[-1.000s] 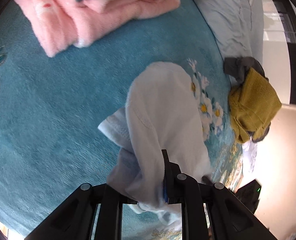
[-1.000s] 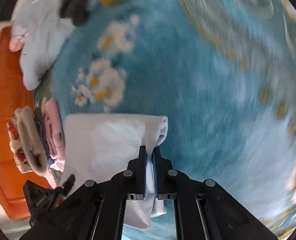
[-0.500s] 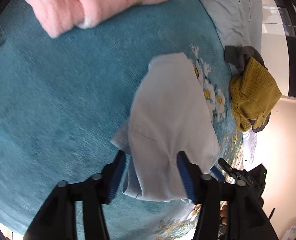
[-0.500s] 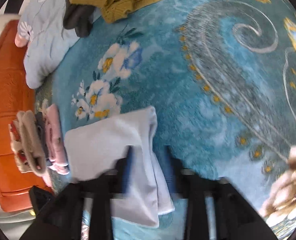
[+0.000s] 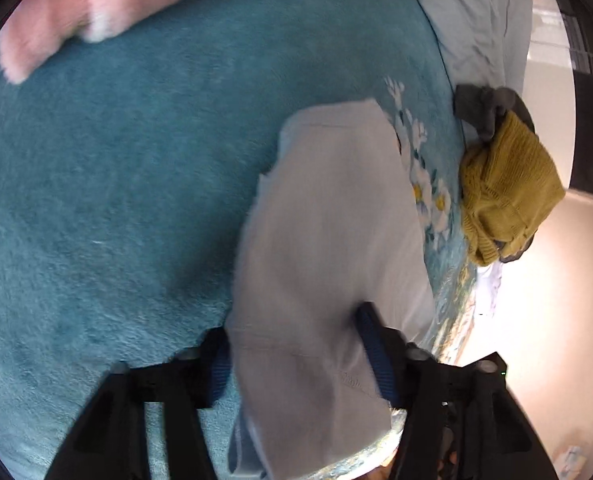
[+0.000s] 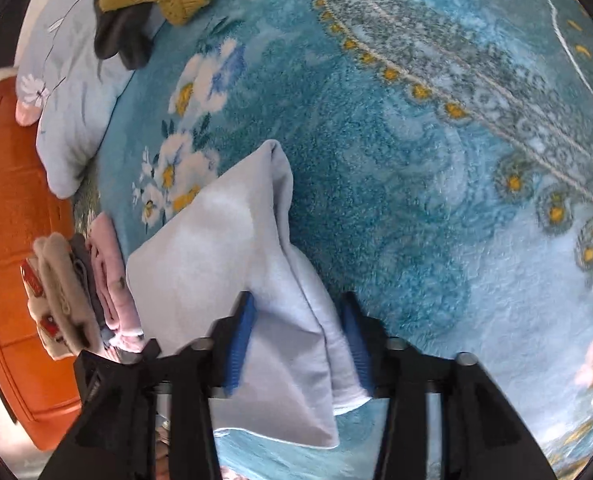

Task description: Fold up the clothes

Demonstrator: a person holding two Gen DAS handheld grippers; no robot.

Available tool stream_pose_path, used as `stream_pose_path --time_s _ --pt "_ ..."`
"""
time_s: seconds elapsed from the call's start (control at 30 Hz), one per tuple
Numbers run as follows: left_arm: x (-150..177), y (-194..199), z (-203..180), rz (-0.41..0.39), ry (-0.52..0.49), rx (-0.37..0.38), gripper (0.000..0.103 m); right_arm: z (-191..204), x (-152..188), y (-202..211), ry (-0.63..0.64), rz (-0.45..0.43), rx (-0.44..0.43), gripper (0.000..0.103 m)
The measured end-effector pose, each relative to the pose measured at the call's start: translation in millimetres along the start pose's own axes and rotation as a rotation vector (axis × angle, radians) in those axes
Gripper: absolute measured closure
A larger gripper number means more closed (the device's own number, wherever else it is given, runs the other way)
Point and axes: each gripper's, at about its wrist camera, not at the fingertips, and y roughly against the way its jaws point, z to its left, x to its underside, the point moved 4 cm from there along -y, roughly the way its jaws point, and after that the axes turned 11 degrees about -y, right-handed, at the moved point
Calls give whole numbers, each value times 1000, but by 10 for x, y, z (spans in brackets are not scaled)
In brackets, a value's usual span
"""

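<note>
A folded pale blue-white garment (image 5: pixel 328 248) lies flat on the teal floral blanket (image 5: pixel 116 200). It also shows in the right wrist view (image 6: pixel 232 264). My left gripper (image 5: pixel 296 356) is open, its jaws straddling the garment's near end without gripping it. My right gripper (image 6: pixel 296 340) is open, its jaws standing either side of the garment's near folded edge.
A mustard knit (image 5: pixel 504 188) and a dark grey garment (image 5: pixel 484 104) lie at the blanket's edge by a pale blue pillow (image 5: pixel 476 20). A pink garment (image 5: pixel 76 8) lies far left. A stack of folded clothes (image 6: pixel 76 292) sits beside an orange headboard (image 6: pixel 12 240).
Both grippers were shut on the garment one second ago. Both have opened and let it go, and it now lies flat and folded on the blanket.
</note>
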Motion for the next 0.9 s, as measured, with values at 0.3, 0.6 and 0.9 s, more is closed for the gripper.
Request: stream_pose_path --time_s 0.3,0.6,0.9 --pt "107 510 -593 -50 -137 -8 91 311 279 527 27 -46 -42 96" --pt "551 1207 -1194 -111 -184 60 91 537 718 1506 145 -82 -112 97" --pt "895 2137 -1760 -287 -252 48 91 958 1087 2339 365 -84 -227 97"
